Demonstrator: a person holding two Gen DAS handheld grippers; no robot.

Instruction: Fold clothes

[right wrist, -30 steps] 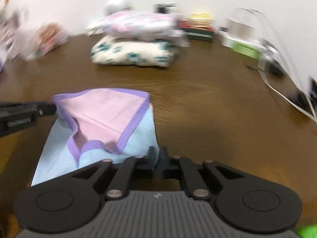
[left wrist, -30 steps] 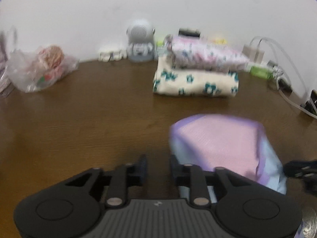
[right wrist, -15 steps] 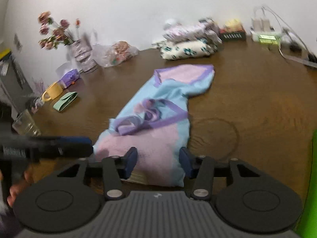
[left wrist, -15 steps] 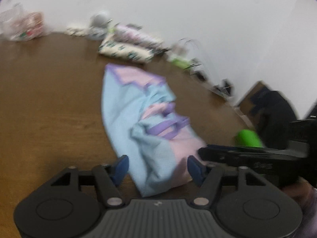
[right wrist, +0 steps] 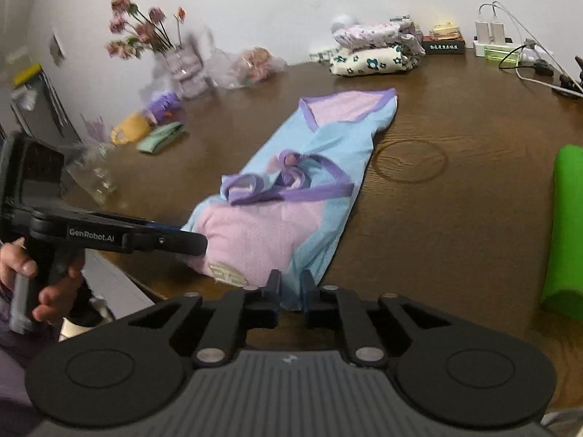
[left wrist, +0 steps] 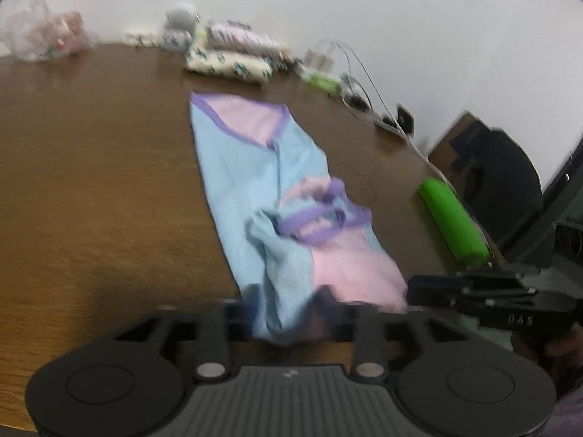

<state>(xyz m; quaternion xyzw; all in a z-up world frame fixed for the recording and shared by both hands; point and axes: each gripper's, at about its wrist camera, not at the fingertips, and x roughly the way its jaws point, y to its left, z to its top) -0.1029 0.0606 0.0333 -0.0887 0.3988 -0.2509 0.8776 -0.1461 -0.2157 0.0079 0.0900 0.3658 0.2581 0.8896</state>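
Both grippers (right wrist: 290,293) now narrowed onto garment (right wrist: 291,167) hem (left (left wrist: 288,309) seemingly, blurred).

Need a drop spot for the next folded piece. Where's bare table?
Bare wood left of the blue-pink garment, toward the plastic bag. Another patch between garment and green roll, around the ring mark. Crowded: back wall with folded stack, chargers; vase corner.
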